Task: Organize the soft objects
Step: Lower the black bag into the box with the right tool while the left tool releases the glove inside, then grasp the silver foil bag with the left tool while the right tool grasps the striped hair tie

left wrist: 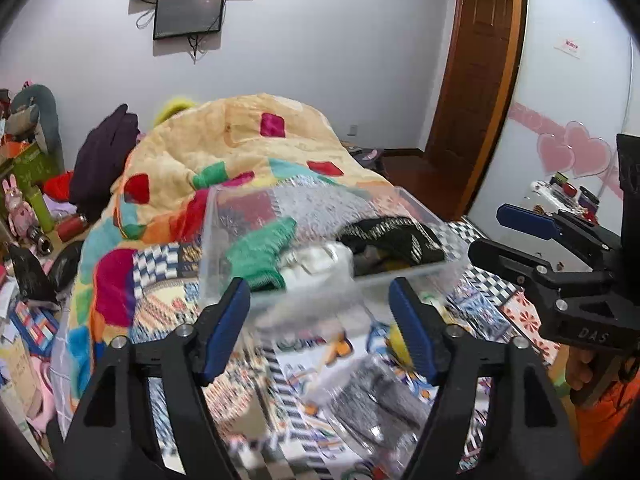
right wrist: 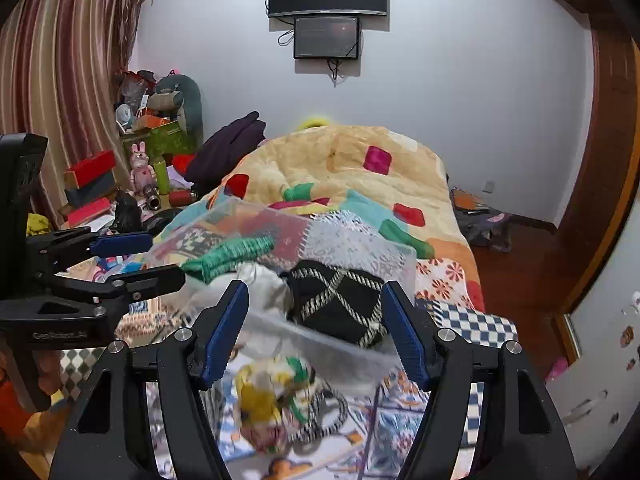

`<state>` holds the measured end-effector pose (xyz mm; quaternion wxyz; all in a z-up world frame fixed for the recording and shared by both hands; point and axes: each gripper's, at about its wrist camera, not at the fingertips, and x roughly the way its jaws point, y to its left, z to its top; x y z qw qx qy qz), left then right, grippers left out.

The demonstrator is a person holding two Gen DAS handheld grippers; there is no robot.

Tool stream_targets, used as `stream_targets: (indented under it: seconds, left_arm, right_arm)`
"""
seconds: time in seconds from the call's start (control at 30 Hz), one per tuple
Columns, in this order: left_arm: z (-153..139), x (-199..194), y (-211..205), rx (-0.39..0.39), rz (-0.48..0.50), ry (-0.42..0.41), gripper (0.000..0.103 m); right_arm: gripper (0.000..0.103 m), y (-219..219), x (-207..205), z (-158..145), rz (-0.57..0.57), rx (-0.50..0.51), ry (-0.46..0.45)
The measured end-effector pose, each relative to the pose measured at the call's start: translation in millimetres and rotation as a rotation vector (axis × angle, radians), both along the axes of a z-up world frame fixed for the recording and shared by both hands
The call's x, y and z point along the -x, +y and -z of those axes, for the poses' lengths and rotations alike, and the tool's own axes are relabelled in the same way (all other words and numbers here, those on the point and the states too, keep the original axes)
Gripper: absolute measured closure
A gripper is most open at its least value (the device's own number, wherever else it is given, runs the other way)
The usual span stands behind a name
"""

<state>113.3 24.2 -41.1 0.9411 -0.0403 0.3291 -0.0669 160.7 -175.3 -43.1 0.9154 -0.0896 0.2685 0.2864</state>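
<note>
A clear plastic bin (left wrist: 416,210) stands on the bed and holds a green knit piece (left wrist: 260,250), a white cloth (left wrist: 316,260) and a black patterned knit (left wrist: 396,238). My left gripper (left wrist: 322,332) is open and empty just in front of the bin. A grey soft item (left wrist: 376,398) lies blurred on the sheet below it. In the right wrist view the bin (right wrist: 408,258) shows the green knit (right wrist: 228,254), white cloth (right wrist: 260,280) and black knit (right wrist: 340,300). My right gripper (right wrist: 316,330) is open and empty above a yellow and white soft item (right wrist: 268,396).
A bunched patchwork quilt (left wrist: 240,148) lies behind the bin. A dark garment (left wrist: 104,156) rests at its left. Cluttered boxes, a pink rabbit toy (right wrist: 142,168) and bottles stand at far left. A wooden door (left wrist: 476,80) is at right. The other gripper (left wrist: 560,256) is at right.
</note>
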Motion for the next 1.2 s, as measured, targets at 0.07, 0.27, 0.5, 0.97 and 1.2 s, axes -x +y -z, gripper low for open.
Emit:
stream_targets:
  seconds: [0.07, 0.27, 0.5, 0.97, 1.2]
  left_arm:
    - [8.9, 4.4, -3.9, 0.005, 0.005, 0.026, 0.03]
    - [36.2, 7.0, -11.4, 0.035, 0.011, 0.113, 0.03]
    - [53.7, 14.2, -28.3, 0.001, 0.041, 0.16, 0.03]
    - [71.4, 22.4, -27.1, 0.004, 0.025, 0.174, 0.033]
    - [70.7, 30.4, -25.2, 0.03, 0.05, 0.154, 0.06]
  right_arm:
    - [0.038, -5.0, 1.7, 5.2, 0.008, 0.007, 0.009]
    - [0.038, -15.4, 1.1, 29.9, 0.048, -0.005, 0.095]
    - [0.038, -24.1, 0.9, 59.2, 0.08, 0.008, 0.185]
    - [0.077, -42.2, -4.8, 95.2, 0.111, -0.004, 0.356]
    - [0.095, -59.2, 8.7, 85.3, 0.118, -0.042, 0.294]
